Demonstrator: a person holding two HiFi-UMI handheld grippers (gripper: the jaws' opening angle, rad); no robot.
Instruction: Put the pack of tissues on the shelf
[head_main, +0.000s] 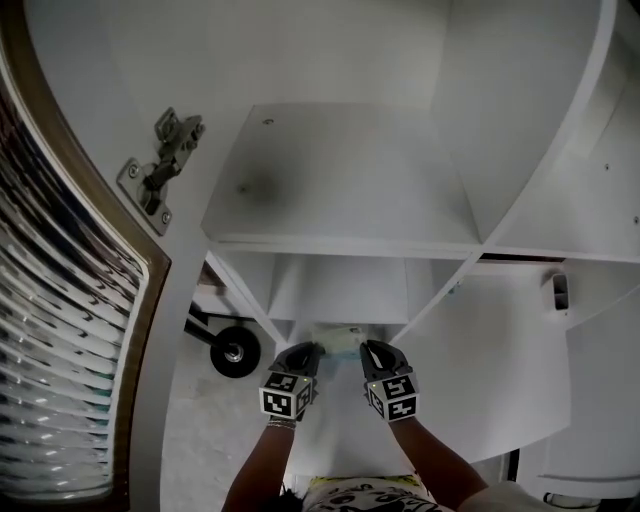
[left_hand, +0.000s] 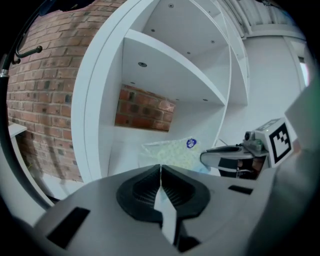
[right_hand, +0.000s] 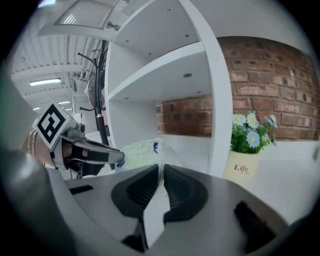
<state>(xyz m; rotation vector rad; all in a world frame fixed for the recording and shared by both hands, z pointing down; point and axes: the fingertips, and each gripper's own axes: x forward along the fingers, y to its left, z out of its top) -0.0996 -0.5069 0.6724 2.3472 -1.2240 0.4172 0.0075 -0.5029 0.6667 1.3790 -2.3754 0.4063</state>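
Two grippers hold a pack of tissues (head_main: 338, 341) at a white shelf (head_main: 340, 180).
We see the left gripper (head_main: 312, 350) and right gripper (head_main: 368, 350) each pinched narrowly on one end of the pack, which spans between their tips at a lower compartment's mouth.

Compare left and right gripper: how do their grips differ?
The left gripper has its jaws pressed fully together on the thin edge of the pack; the right gripper shows a narrow gap between its jaws, with the pack's edge in it. The left gripper holds the pack's left end, the right gripper its right end. Shared: both are clamped on the pack, side by side.
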